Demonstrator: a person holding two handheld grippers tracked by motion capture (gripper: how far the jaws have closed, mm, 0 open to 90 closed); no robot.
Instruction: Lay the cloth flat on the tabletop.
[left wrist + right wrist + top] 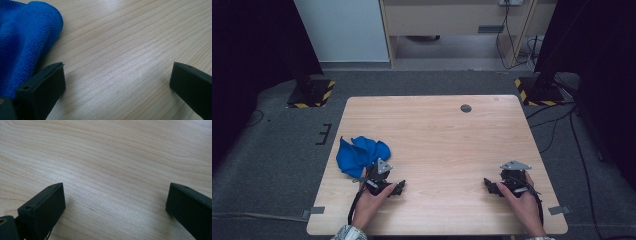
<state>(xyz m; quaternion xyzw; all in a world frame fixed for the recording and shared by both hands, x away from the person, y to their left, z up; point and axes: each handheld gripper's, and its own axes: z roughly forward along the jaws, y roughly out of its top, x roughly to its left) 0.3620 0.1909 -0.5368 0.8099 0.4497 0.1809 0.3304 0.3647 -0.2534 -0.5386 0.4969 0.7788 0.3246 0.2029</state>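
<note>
- One blue cloth (pixel 360 155) lies crumpled on the left part of the wooden surface (pixel 447 145), close to its left edge and nearer the person's side than the far side.
- In the left gripper view the same blue cloth (pixel 23 42) rises as a thick soft fold in the upper left corner, showing a fine looped weave; its lower edge runs down just beside the left-hand jaw, and whether the two touch cannot be told.
- The left gripper (pixel 398 188) rests low on the surface just on the near side of the cloth, held in the person's left hand (pixel 371 200). Its jaws stand wide apart, released, with bare wood between them and nothing grasped.
- Seen from its own camera, the left gripper (pixel 117 80) points along the wood grain with the cloth off to one side, not between the jaws.
- The right gripper (pixel 488 186) sits well apart from the cloth, on the right part of the surface, held in the right hand (pixel 524 200). Its jaws are likewise spread wide and released.
- The right gripper view shows the right gripper (pixel 115 200) over plain wood.
- A small dark round grommet (pixel 466 108) sits in the surface near its far edge.
- Beyond the surface lies grey carpet (pixel 272 150), with two black stand bases edged in yellow and black stripes (pixel 311 93) at the far corners.
</note>
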